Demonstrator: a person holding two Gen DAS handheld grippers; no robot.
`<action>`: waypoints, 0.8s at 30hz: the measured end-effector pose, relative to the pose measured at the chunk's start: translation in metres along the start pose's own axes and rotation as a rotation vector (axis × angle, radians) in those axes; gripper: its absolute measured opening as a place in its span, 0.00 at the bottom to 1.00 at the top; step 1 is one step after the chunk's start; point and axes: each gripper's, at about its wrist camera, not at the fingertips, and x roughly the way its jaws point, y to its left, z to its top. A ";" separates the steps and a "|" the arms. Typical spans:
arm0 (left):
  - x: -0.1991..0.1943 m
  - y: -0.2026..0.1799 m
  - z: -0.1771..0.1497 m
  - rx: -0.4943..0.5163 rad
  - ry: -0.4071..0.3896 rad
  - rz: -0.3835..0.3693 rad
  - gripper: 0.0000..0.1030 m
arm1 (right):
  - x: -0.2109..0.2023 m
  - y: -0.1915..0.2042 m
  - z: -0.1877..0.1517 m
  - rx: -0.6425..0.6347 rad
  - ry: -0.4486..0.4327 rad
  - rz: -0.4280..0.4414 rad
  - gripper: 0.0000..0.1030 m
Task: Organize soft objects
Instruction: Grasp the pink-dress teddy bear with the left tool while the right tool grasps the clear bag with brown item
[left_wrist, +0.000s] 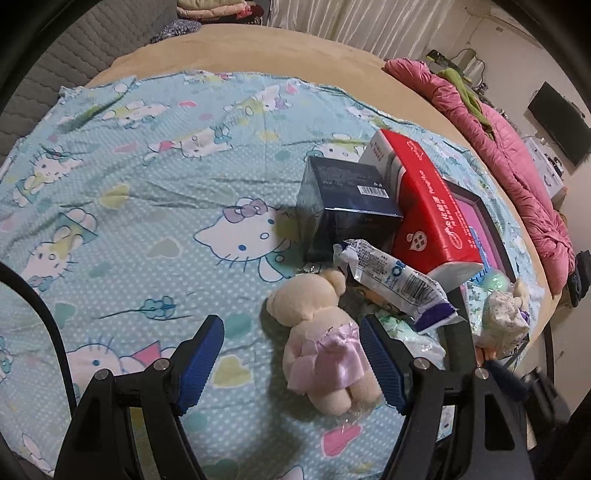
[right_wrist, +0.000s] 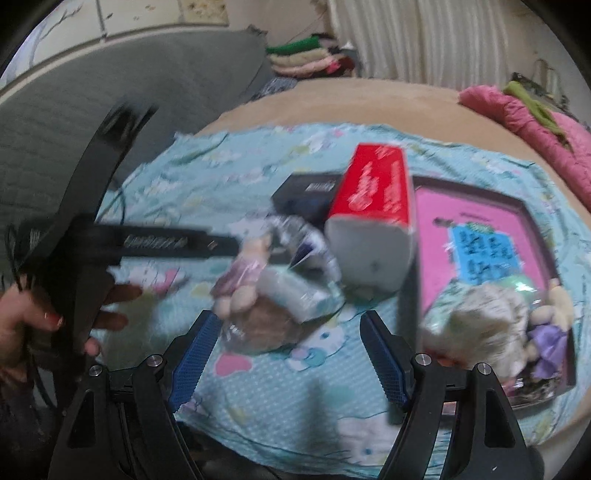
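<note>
Thin cotton sheet (left_wrist: 129, 192), aqua w/ cartoon-cat print, lay wrinkled over the tan bed. Left gripper (left_wrist: 291, 360) hung w/ jaws wide, ribbed blue pads (left_wrist: 201, 363) clear of everything; plush bear (left_wrist: 321, 339), cream pile fabric w/ shiny pink satin dress, lay face-down just inside its right pad. Far of it: glossy navy box (left_wrist: 347, 206), crinkly foil snack pack (left_wrist: 395, 280), red tissue brick (left_wrist: 432, 210). Right gripper (right_wrist: 288, 356) also spread wide, holding nothing, tilted down over the blurred pile. Far right: pink flat box (right_wrist: 476, 229).
</note>
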 end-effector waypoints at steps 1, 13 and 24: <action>0.003 0.000 0.001 -0.001 0.005 -0.004 0.73 | 0.006 0.003 -0.002 -0.010 0.012 0.005 0.78; 0.032 -0.001 0.007 -0.011 0.055 -0.037 0.73 | 0.057 0.019 -0.012 -0.076 0.071 0.015 0.78; 0.042 0.009 0.010 -0.025 0.078 -0.074 0.72 | 0.084 0.020 -0.006 -0.086 0.055 0.000 0.78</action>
